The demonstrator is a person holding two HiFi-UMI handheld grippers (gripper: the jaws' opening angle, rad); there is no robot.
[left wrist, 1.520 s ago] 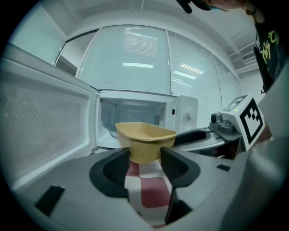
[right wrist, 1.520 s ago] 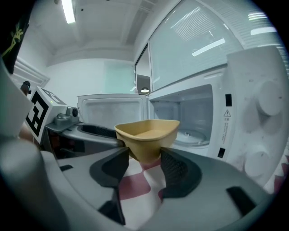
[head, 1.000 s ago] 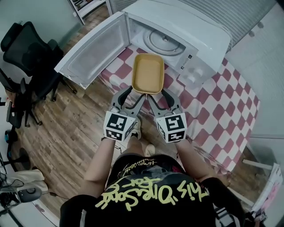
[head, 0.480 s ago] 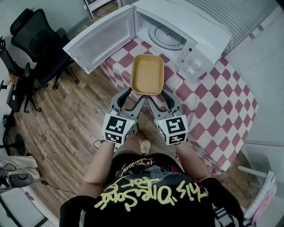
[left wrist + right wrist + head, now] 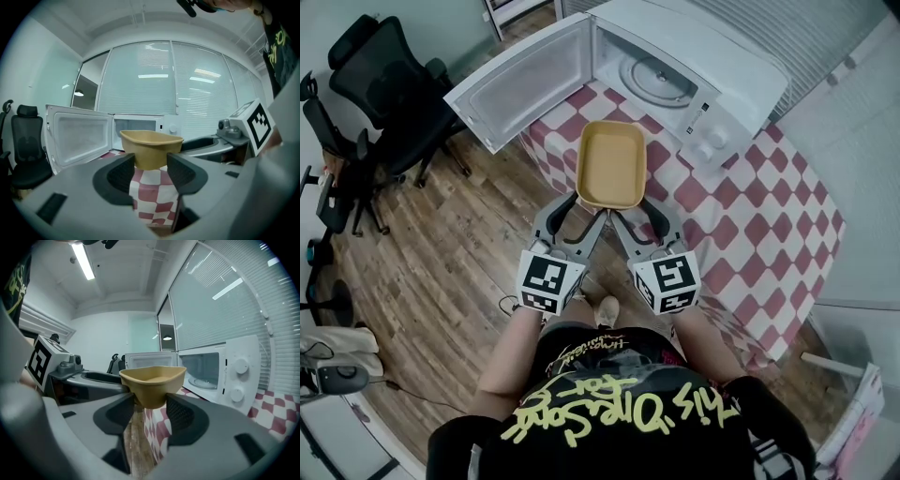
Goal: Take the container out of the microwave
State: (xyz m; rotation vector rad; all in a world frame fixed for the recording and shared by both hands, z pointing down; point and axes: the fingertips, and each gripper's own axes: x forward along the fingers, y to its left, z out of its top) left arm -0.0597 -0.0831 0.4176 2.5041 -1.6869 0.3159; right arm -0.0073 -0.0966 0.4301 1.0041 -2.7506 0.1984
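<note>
A tan rectangular container [image 5: 611, 162] is held in the air above the near edge of the checked table [image 5: 750, 211], in front of the open white microwave [image 5: 712, 56]. My left gripper [image 5: 577, 208] is shut on its near left corner and my right gripper [image 5: 636, 208] on its near right corner. The left gripper view shows the container [image 5: 151, 145] wedged between the jaws of the left gripper [image 5: 151, 169]. In the right gripper view, the container [image 5: 152, 380] sits the same way in the right gripper [image 5: 150, 409]. The container looks empty.
The microwave door [image 5: 520, 80] swings out to the left over the wooden floor [image 5: 459, 244]. Inside the oven a glass turntable [image 5: 654, 80] lies bare. Black office chairs [image 5: 370, 94] stand at the far left. A white cabinet [image 5: 862, 141] borders the table on the right.
The container has come slightly further out from the microwave's mouth toward the person. Both grippers have kept their hold on it.
</note>
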